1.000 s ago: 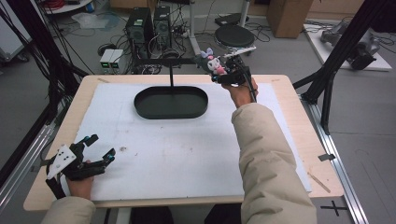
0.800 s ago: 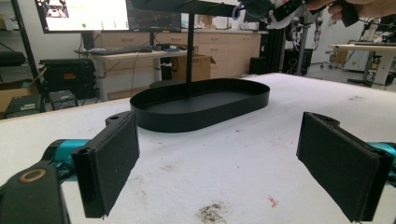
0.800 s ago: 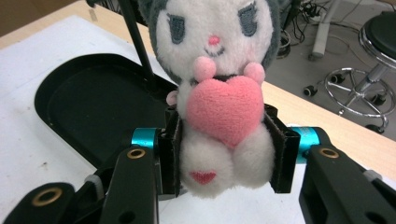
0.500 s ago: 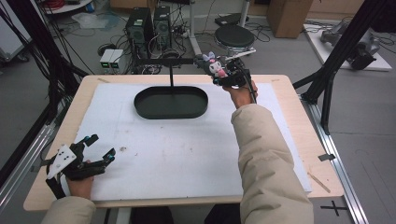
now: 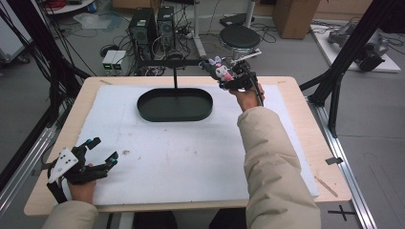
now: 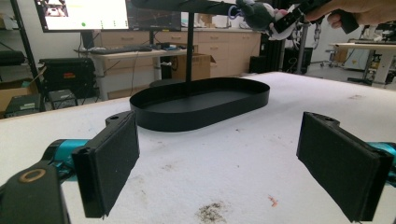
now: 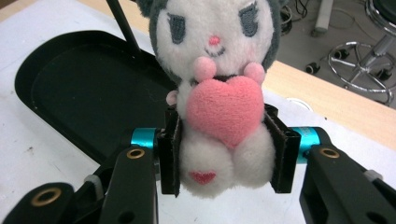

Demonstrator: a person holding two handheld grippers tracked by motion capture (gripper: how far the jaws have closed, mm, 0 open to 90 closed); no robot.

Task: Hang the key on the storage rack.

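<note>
A small plush toy (image 7: 219, 88), white with a dark hood and a pink heart on its chest, is clamped between the jaws of my right gripper (image 7: 223, 156). In the high view the plush toy (image 5: 220, 70) hangs in the air at the right end of a black crossbar, held by the right gripper (image 5: 228, 77) above the table's far edge. A black oval tray (image 5: 175, 105) with a thin upright post lies just left of it. My left gripper (image 5: 101, 151) rests open at the near left corner, its jaws wide apart and empty, facing the tray (image 6: 201, 103).
A white mat (image 5: 191, 148) covers most of the wooden table (image 5: 315, 138). The black stand post (image 5: 175, 78) rises from the tray to a crossbar. Computer towers, cables and a round stool stand on the floor beyond the far edge.
</note>
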